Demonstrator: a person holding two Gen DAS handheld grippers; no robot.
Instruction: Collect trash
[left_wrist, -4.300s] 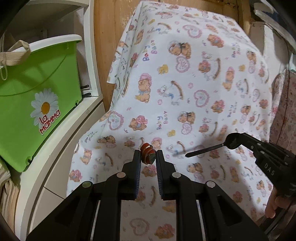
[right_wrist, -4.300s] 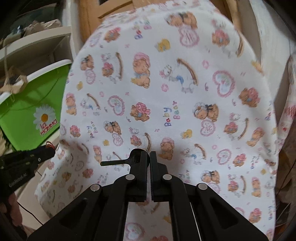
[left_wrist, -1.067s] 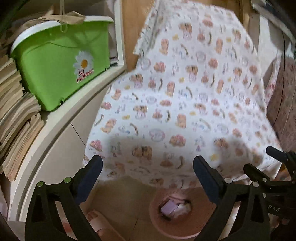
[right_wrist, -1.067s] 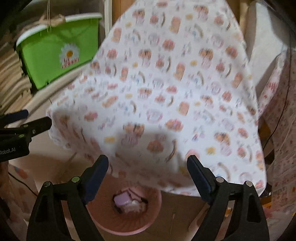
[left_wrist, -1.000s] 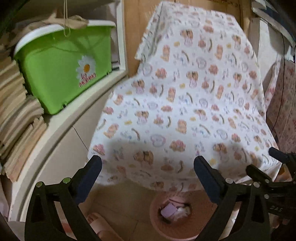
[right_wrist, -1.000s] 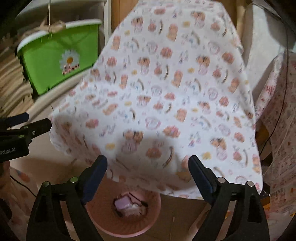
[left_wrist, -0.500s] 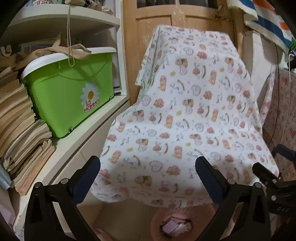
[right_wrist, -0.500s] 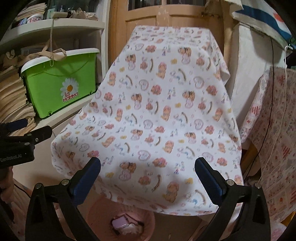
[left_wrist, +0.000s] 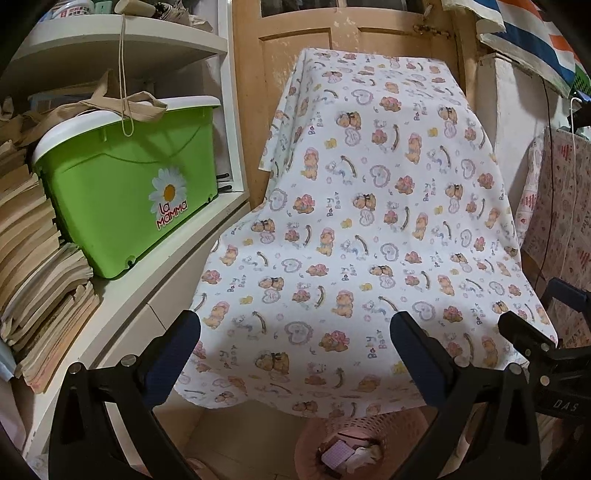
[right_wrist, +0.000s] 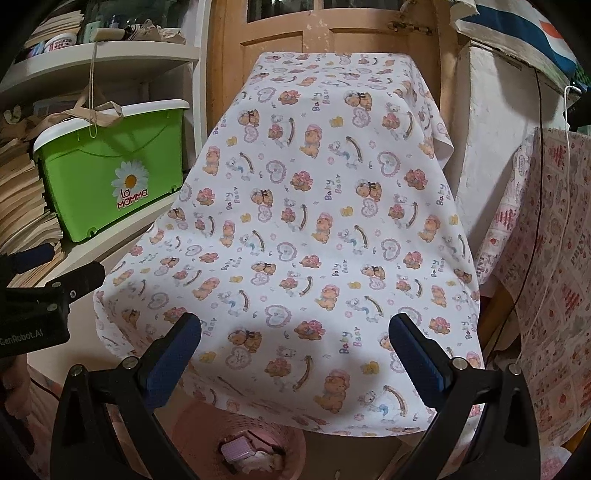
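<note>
A pink perforated waste basket (left_wrist: 373, 424) (right_wrist: 199, 421) stands on the floor under the front edge of a draped table. In it lie a pale purple packet (left_wrist: 335, 455) (right_wrist: 238, 451) and crumpled white scraps. My left gripper (left_wrist: 295, 347) is open above it with nothing between its blue pads. My right gripper (right_wrist: 295, 339) is open just as wide and also empty. Each gripper shows at the edge of the other's view: the right gripper (left_wrist: 546, 314) on the right, the left gripper (right_wrist: 55, 266) on the left.
A teddy-bear print cloth (left_wrist: 369, 221) covers the table, in front of a wooden door (left_wrist: 332, 33). On the left, a white shelf unit (left_wrist: 155, 295) carries a green tub (left_wrist: 129, 192) and paper stacks (left_wrist: 29, 266). A patterned cloth (right_wrist: 546, 266) hangs at the right.
Both grippers, earlier shut on small items over the cloth, are now wide open and empty. Over the last second both views tilted upward, so the basket slid toward the bottom edge.
</note>
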